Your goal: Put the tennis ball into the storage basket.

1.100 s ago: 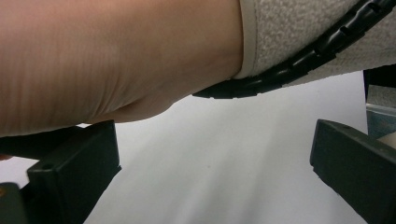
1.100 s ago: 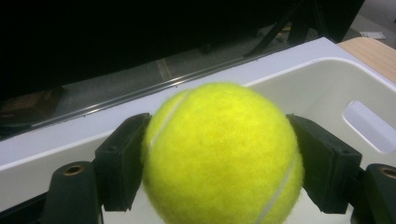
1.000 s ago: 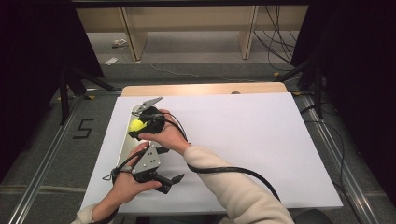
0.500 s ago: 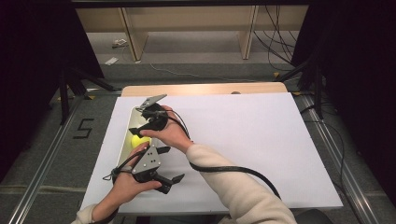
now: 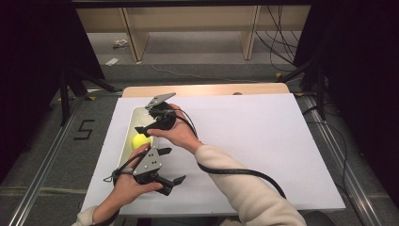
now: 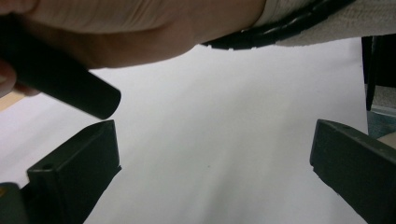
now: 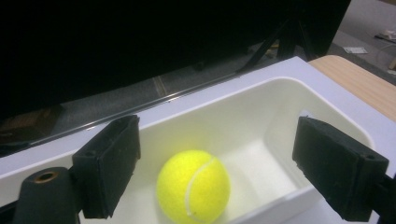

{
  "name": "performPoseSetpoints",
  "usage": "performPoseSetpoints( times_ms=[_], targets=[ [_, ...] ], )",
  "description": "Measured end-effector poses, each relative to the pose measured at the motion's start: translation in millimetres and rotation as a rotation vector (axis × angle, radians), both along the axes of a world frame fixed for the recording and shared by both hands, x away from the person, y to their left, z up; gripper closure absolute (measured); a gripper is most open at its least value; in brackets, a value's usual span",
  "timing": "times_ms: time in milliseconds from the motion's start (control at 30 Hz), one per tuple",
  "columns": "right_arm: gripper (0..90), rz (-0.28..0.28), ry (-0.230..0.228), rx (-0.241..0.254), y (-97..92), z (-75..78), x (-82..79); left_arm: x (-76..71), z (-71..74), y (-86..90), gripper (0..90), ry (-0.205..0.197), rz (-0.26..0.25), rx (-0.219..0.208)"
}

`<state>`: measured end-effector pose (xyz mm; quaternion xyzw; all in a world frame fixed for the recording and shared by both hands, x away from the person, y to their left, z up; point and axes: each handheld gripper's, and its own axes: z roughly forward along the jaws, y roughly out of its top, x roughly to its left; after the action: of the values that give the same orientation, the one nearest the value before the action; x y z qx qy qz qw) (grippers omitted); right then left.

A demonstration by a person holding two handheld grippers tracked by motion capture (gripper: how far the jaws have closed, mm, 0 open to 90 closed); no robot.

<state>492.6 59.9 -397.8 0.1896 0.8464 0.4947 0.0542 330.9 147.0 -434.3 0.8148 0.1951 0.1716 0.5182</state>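
Note:
A yellow tennis ball lies loose inside a long white tray at the table's left side. My right gripper hangs just above the ball, open, its black pads either side of it and not touching. The right hand reaches across to hold it. Nearer the front edge, my left gripper is open over the bare white table, with nothing between its pads.
The right forearm and its black cable cross above the left gripper. Broad white tabletop spreads to the right. A strip of wood runs along the far edge, with dark stands and floor cables beyond.
The right gripper held the ball a second ago; it has opened and the ball has dropped into the tray. The left gripper has stayed where it was.

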Motion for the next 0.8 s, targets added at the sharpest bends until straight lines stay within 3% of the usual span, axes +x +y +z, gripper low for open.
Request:
performPoseSetpoints(
  times_ms=[800],
  targets=[
    [15.8, -0.037, 0.002, 0.018, -47.9, 9.6, -6.1, -0.3, 0.1, 0.2, 1.0, -0.002, 0.000, 0.002]
  ],
)
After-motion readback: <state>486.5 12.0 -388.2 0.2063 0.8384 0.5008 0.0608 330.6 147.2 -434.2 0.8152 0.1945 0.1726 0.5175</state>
